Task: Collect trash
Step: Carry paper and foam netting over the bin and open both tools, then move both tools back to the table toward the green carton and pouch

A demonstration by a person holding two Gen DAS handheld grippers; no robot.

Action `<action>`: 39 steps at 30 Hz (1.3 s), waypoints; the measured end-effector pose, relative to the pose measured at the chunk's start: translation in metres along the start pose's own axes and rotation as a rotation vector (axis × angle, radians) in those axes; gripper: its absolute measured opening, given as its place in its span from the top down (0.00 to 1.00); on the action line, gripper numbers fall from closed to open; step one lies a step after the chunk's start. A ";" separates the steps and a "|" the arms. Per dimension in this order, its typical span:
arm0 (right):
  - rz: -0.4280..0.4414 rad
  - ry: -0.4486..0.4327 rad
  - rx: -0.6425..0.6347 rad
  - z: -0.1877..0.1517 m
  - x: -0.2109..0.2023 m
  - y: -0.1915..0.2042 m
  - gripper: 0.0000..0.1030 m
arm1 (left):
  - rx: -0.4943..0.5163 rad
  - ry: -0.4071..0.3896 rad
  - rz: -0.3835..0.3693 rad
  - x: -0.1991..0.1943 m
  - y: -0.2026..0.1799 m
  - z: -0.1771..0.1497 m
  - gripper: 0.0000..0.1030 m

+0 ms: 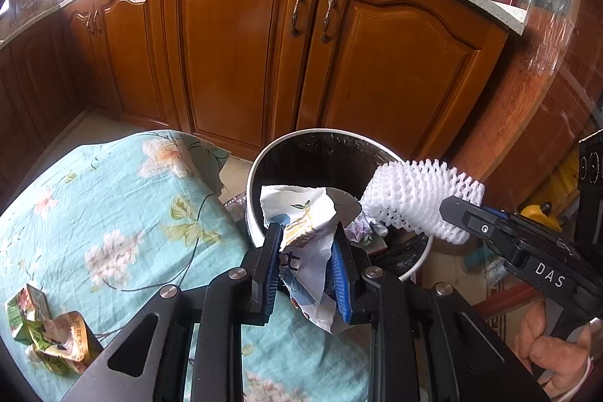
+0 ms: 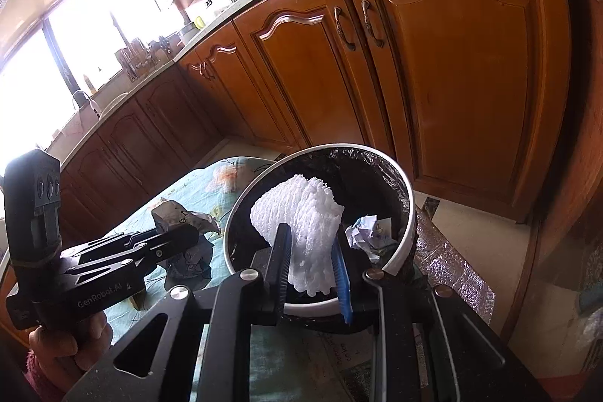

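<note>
The left gripper point(image 1: 307, 243) is clamping a crumpled wrapper point(image 1: 309, 232) at the bin's point(image 1: 253, 213) nine-o'clock rim, while the right gripper point(image 2: 311, 251) is pinching white foam netting point(image 2: 305, 213) over its opening, both apparently poised for dropping. Crushed cartons point(image 1: 41, 334) are lying on the cloth-covered surface point(image 1: 113, 213).

One trash bin point(image 1: 256, 213), one foam net point(image 1: 414, 198), one wrapper point(image 1: 309, 236), two crushed cartons point(image 1: 49, 338), two tongs point(image 1: 309, 274).

Left gripper point(image 1: 307, 240) clamps a crumpled wrapper point(image 1: 307, 213) at the bin point(image 1: 253, 176) rim; right gripper point(image 1: 458, 213), at 3 o'clock, holds foam net point(image 1: 414, 194); cartons point(image 1: 45, 338) at 8 o'clock.
</note>
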State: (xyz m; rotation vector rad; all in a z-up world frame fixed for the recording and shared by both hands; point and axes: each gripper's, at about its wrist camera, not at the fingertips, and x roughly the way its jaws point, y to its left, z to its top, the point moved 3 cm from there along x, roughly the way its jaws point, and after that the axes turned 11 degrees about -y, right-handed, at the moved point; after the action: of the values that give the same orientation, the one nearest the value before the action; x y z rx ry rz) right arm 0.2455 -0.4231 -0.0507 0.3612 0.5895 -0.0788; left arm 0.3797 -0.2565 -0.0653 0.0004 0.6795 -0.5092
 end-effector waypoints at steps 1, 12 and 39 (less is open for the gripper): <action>-0.003 0.005 -0.004 0.001 0.003 -0.001 0.77 | 0.003 0.004 0.001 0.004 0.000 0.001 0.77; -0.040 0.045 -0.034 0.005 0.020 -0.005 0.77 | 0.031 0.040 0.009 0.035 -0.017 0.008 0.77; -0.069 0.067 0.007 0.011 0.038 -0.022 0.55 | 0.002 0.060 0.007 0.046 -0.016 0.014 0.48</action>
State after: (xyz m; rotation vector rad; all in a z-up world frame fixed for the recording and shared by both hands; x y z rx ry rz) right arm 0.2783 -0.4466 -0.0704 0.3517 0.6686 -0.1352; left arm 0.4118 -0.2935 -0.0795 0.0198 0.7378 -0.5049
